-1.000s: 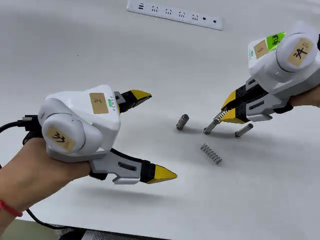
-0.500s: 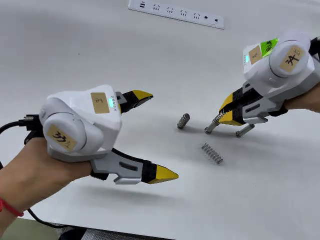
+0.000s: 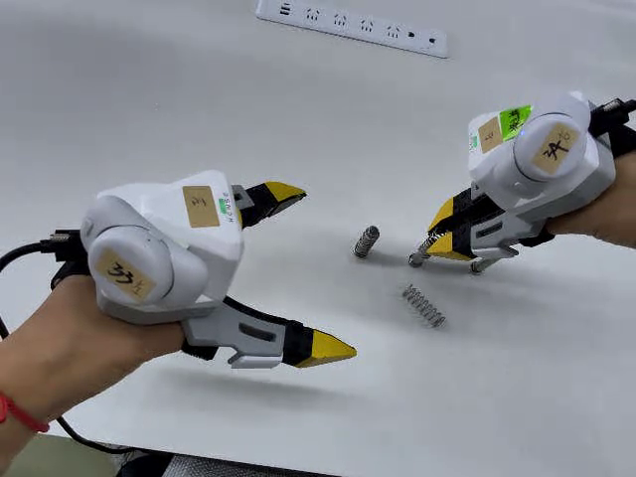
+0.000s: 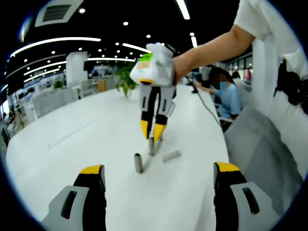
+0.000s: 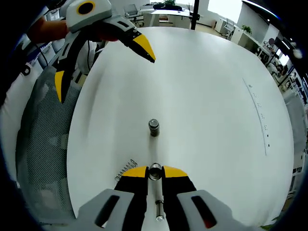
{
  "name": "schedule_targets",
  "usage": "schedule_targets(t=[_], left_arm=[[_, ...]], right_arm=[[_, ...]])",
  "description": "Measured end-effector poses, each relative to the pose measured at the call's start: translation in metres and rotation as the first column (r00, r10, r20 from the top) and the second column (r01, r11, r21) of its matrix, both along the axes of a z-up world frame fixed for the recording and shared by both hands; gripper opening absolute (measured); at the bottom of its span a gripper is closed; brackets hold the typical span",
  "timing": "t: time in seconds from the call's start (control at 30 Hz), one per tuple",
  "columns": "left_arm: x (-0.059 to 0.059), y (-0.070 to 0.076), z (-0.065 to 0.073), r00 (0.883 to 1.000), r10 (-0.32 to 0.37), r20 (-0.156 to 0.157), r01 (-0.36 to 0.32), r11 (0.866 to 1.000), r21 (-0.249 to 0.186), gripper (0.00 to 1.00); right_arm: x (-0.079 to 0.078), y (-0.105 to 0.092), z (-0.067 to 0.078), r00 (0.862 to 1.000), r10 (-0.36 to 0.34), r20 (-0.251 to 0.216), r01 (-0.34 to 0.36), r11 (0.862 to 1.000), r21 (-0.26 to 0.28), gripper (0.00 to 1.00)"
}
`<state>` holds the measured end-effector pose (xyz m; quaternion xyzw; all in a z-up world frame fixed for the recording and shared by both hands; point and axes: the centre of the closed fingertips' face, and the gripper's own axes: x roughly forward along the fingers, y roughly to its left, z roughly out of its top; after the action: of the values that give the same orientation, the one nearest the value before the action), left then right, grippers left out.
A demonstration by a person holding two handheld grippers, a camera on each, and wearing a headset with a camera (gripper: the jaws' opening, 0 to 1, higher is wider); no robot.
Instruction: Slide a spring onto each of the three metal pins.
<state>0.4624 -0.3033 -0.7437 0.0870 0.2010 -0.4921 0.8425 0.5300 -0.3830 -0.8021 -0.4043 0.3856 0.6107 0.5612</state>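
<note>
Head view: right gripper [image 3: 438, 238] has its jaws closed narrow on the held pin [image 3: 417, 258], which is tilted with its lower end down on the white surface [image 3: 199, 99]. Coils show on that pin right at the jaw tips. Second pin [image 3: 366, 240] sits just left of it, apart and not touching, and its ribbed body looks like coils around it. Loose spring [image 3: 422, 305] lies flat on the surface, nearer the person than both pins. Third pin [image 3: 481, 265] lies partly under the right gripper's body. Left gripper [image 3: 308, 268] hangs above the surface well left of the parts, jaws wide with nothing between them. Power strip [image 3: 348, 25] is at the far edge. Left gripper view: second pin [image 4: 138, 162] stands on end, third pin [image 4: 171, 156] lies flat, and the right gripper [image 4: 154, 130] comes down from above onto the held pin [image 4: 152, 146]. Right gripper view: held pin [image 5: 155, 171] is seen end-on between the closed tips, with the second pin [image 5: 153, 127] straight ahead and the loose spring [image 5: 126, 170] beside the left jaw.
</note>
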Motion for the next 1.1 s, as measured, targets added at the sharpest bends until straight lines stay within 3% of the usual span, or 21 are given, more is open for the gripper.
schedule_targets(t=[0.63,0.97,1.1], left_arm=[[0.001,0.002,-0.002,1.000,0.002,-0.002,-0.002,1.000,-0.003,0.94],[0.001,0.004,-0.003,1.000,0.006,-0.003,-0.006,1.000,0.003,0.93],[0.001,0.005,-0.002,1.000,0.008,-0.002,-0.008,1.000,0.008,0.93]], right_arm=[[0.000,0.000,-0.022,0.999,0.023,0.031,-0.023,1.000,-0.016,0.12],[-0.005,0.004,-0.020,1.000,0.005,0.022,-0.005,1.000,-0.007,0.13],[-0.003,0.005,-0.017,1.000,-0.012,0.027,0.011,1.000,0.007,0.18]])
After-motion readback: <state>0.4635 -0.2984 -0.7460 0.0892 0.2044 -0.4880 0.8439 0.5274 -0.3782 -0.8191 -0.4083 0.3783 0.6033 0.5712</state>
